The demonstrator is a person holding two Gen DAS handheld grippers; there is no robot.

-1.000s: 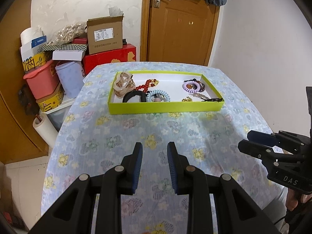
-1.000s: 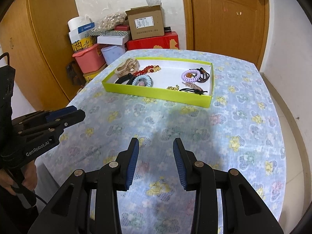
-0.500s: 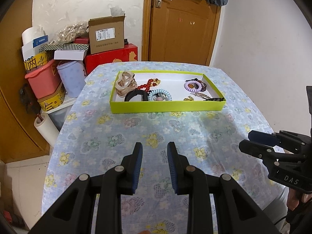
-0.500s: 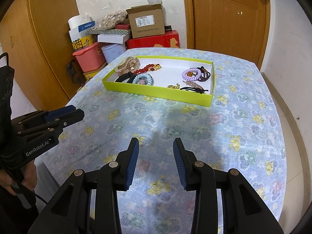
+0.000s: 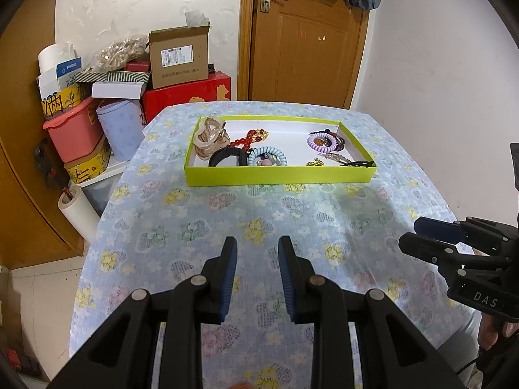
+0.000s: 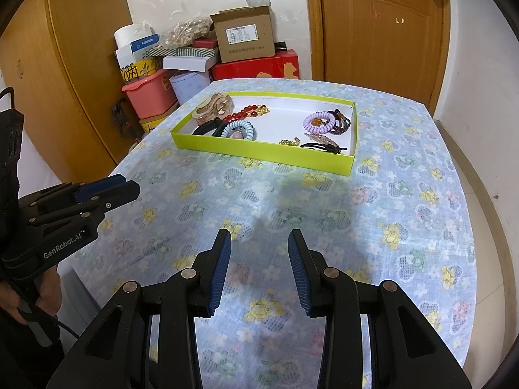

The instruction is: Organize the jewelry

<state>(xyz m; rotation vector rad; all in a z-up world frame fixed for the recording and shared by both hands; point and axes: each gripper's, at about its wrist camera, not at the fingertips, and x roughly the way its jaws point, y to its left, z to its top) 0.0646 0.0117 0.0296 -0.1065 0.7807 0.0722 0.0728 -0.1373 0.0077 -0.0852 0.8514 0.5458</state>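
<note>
A lime-green tray stands at the far middle of the flowered table. It holds a beige hair claw, a red bead bracelet, a black band, a light-blue coil tie, a purple coil tie and small clips. My left gripper is open and empty over the near table; it also shows at the left of the right wrist view. My right gripper is open and empty; it also shows at the right of the left wrist view.
Stacked boxes, a pink tub and a paper roll crowd the floor left of the table. A wooden door stands behind. The tablecloth between the grippers and the tray shows only its flower pattern.
Both views have drawn back slightly from the tray and lifted a little. The grippers stay open and the jewelry in the tray has not moved.
</note>
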